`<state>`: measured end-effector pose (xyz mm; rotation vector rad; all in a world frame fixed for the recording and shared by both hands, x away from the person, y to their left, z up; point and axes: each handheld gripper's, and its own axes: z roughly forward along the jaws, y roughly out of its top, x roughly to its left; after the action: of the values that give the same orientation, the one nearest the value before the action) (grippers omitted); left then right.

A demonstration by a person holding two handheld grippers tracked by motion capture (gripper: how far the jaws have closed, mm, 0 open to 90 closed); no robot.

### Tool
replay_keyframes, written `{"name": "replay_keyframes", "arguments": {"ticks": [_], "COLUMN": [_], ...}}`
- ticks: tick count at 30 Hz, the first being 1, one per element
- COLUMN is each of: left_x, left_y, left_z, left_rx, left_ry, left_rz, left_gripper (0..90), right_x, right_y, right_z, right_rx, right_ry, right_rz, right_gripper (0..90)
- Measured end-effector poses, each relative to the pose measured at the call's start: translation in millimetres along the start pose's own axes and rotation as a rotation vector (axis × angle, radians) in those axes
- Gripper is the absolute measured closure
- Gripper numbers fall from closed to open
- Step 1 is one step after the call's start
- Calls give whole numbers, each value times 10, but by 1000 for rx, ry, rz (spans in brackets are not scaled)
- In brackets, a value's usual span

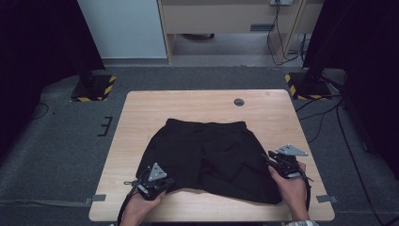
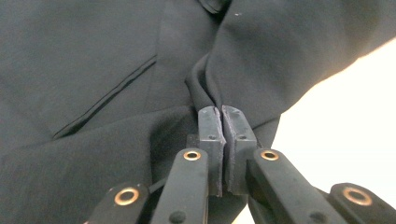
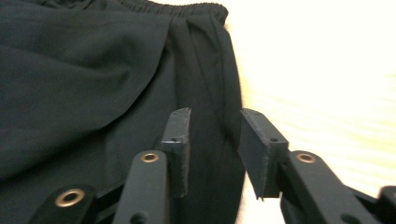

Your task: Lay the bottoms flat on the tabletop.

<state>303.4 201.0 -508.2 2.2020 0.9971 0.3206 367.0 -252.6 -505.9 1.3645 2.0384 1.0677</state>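
One pair of black shorts (image 1: 211,157) lies spread flat on the wooden table (image 1: 141,108), its elastic waistband toward the far edge and its two leg hems toward the near edge, so that the garment fills the middle of the top from near the left edge to near the right. Two hand-held grippers work it, one at each near corner of the cloth. The left gripper (image 1: 157,181), at the hem of the left leg close to the near edge, has its jaws pressed together with a raised fold of the black fabric (image 2: 205,88) pinched between the pads (image 2: 211,126); the cloth rises into a ridge at the pinch, which suggests a grip taken to lift or fold that leg. The right gripper (image 1: 282,162), at the outer side of the right leg near the right edge, stands part open: in the right gripper view its two pads (image 3: 180,135) are apart, with the side seam of the shorts (image 3: 219,93) lying between them but not pressed, so it holds nothing yet. By judgement, this placing at opposite lower corners serves to take both legs at once for a fold toward the waistband. Also on the table: one dark round cable port (image 1: 239,102) near the far edge
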Motion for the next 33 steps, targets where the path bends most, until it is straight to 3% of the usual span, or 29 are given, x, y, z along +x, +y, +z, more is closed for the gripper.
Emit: {"name": "replay_keyframes", "arguments": {"ticks": [3, 7, 11, 15, 16, 22, 23, 25, 28, 31, 33], "left_x": [65, 102, 55, 109, 164, 332, 405, 526, 721, 881, 961], "left_y": [-21, -39, -45, -49, -33, 19, 4, -35, -122, -179, -207], "left_z": [-32, -31, 8, 36, 20, -219, -284, -347, -393, -380, -344], "left_rx": [-1, 5, 32, -7, -55, -223, -268, -302, -283, -252, -225], "left_ry": [29, 22, 22, 33, 68, 124, 133, 147, 219, 277, 303], "left_rz": [-17, -28, 11, 12, -7, -76, -107, -151, -192, -228, -237], "left_gripper": [859, 859, 859, 812, 723, 396, 387, 363, 341, 341, 354], "right_x": [19, 47, 85, 121, 158, 209, 211, 228, 244, 274, 328], "right_y": [4, 9, -45, -53, -67, -107, -117, -133, -163, -154, -113], "right_z": [5, 13, 104, 142, 167, 200, 196, 170, 121, 31, -110], "right_rx": [0, 22, 84, 115, 146, 179, 174, 180, 186, 211, 128], "right_ry": [13, 40, 63, 76, 71, 67, 69, 80, 80, 65, 79], "right_rz": [-2, -22, -22, -33, -57, -90, -93, -90, -96, -71, -55], "right_gripper": [565, 522, 516, 517, 499, 462, 459, 454, 437, 445, 451]}}
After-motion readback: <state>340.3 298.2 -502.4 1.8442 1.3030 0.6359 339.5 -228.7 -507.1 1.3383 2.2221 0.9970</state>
